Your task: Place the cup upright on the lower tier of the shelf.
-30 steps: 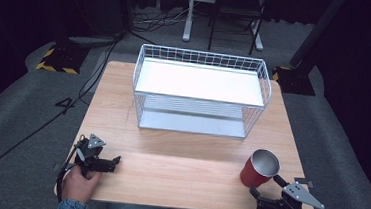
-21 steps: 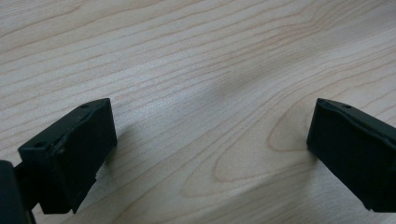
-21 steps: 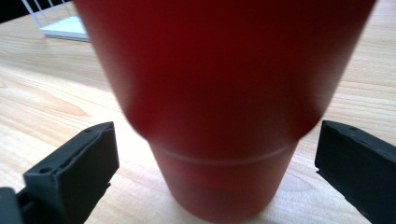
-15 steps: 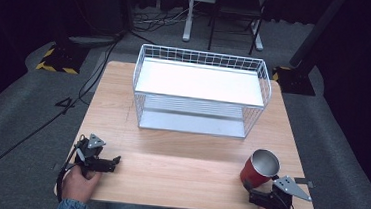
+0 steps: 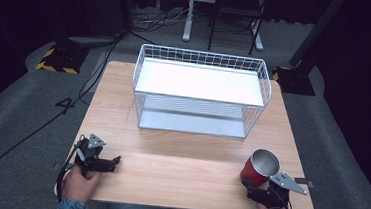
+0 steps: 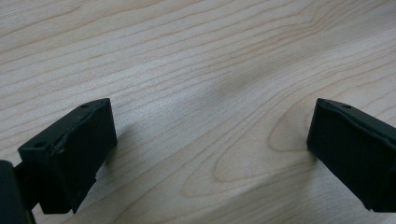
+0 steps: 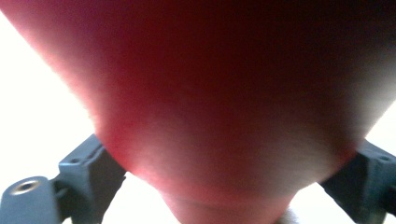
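A red cup [image 5: 260,167] with a shiny metal inside stands near the table's front right corner. My right gripper [image 5: 253,189] is at its base from the near side. In the right gripper view the cup's red wall [image 7: 233,93] sits between the two jaws, which press on it from both sides. My left gripper [image 5: 115,160] rests low over the front left of the wooden table [image 5: 178,169], held by a hand. Its jaws stand wide apart in the left gripper view, with bare wood grain [image 6: 210,140] between them.
A white wire two-tier rack [image 5: 202,91] stands at the back middle of the table, its top shelf and lower shelf bare. Cables and chair legs lie on the grey floor beyond. The table's front edge is just under both hands.
The right gripper has moved left and in toward the red cup, and its jaws now hold the cup's base. The left gripper has stayed still.
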Action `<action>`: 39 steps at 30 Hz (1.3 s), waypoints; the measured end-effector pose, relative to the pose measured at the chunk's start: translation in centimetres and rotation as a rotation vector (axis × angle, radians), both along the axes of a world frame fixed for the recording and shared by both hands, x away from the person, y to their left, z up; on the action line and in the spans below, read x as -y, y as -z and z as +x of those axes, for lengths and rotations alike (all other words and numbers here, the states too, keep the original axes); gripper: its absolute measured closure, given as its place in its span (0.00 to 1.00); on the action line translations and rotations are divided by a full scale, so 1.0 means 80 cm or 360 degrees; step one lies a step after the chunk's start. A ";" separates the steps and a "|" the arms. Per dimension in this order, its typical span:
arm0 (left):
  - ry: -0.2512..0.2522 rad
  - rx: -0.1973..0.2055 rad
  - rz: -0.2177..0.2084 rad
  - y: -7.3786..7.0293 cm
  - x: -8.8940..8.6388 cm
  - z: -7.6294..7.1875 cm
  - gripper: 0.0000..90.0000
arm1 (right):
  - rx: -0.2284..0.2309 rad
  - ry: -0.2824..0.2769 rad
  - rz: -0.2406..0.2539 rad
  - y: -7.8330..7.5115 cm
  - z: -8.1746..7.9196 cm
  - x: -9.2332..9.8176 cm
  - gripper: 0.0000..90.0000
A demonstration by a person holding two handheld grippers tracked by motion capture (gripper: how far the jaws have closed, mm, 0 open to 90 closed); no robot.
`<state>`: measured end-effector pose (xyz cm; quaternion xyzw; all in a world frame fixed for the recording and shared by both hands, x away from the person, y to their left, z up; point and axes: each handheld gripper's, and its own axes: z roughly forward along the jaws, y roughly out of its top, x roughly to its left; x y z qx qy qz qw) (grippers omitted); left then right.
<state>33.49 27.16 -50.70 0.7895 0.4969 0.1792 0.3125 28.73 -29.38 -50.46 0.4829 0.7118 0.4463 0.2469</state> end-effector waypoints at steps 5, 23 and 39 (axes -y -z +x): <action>0.0002 -0.0003 -0.0001 0.000 0.000 0.000 0.02 | -0.0014 0.0013 0.0024 0.000 0.001 0.001 0.16; 0.0000 0.0000 0.0000 0.000 0.000 0.000 0.02 | 0.0020 0.0036 0.0004 -0.003 0.000 0.000 0.19; 0.0000 0.0000 0.0000 0.000 0.000 0.000 0.02 | 0.0106 0.0022 -0.0083 -0.016 -0.003 -0.003 0.19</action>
